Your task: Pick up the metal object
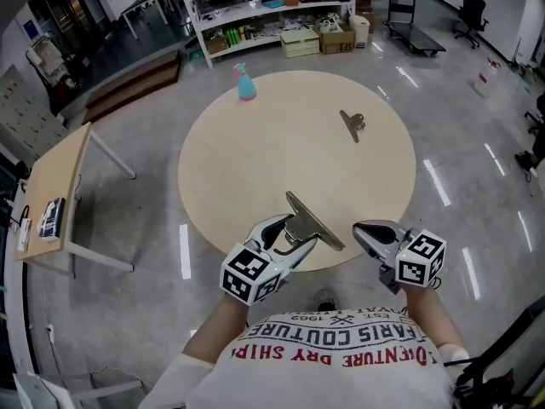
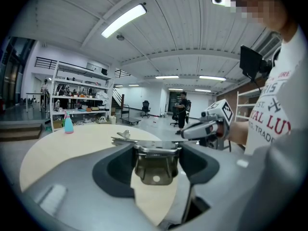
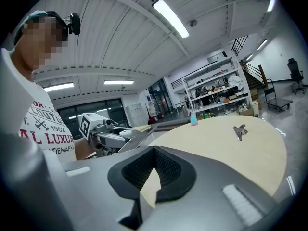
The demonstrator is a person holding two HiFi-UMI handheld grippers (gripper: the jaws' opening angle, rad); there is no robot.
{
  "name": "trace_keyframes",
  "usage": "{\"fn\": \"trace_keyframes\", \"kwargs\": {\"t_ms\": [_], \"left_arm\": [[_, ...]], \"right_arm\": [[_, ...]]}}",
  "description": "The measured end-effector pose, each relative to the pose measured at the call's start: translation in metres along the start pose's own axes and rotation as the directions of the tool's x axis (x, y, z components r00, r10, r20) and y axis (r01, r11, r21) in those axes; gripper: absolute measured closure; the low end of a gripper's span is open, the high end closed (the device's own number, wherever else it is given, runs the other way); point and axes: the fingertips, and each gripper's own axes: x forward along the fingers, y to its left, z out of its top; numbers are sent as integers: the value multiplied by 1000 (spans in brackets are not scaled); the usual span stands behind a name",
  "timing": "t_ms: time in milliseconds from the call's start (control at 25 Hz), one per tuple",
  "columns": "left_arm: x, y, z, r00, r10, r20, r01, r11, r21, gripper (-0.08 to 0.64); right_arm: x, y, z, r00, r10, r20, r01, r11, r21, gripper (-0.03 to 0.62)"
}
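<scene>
My left gripper [image 1: 294, 228] is shut on a large metal bulldog clip [image 1: 313, 220], held above the near edge of the round beige table [image 1: 255, 152]. In the left gripper view the clip [image 2: 154, 165] spans the jaws of my left gripper [image 2: 156, 150], its flat blade pointing forward. A second, smaller metal clip [image 1: 352, 124] lies on the table's far right part, and shows again as the small clip [image 3: 239, 130] in the right gripper view. My right gripper [image 1: 368, 231] hovers beside the left one, shut with nothing in it; in its own view the right gripper [image 3: 154, 150] has its tips together.
A blue spray bottle [image 1: 245, 83] stands at the table's far edge. Storage shelves [image 1: 264, 7] line the back wall, a wooden side desk [image 1: 55, 190] stands to the left, and a cart [image 1: 413, 24] is at the far right. Grey floor surrounds the table.
</scene>
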Motion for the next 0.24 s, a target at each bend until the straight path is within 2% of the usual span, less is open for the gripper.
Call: {"fn": "trace_keyframes", "kwargs": {"t_ms": [240], "left_arm": [[-3,-4,-2,1000,-5,-2,5,1000,1,282]], "right_arm": [[0,3,-2,1000,-3,-4,3,1000,0,592]]}}
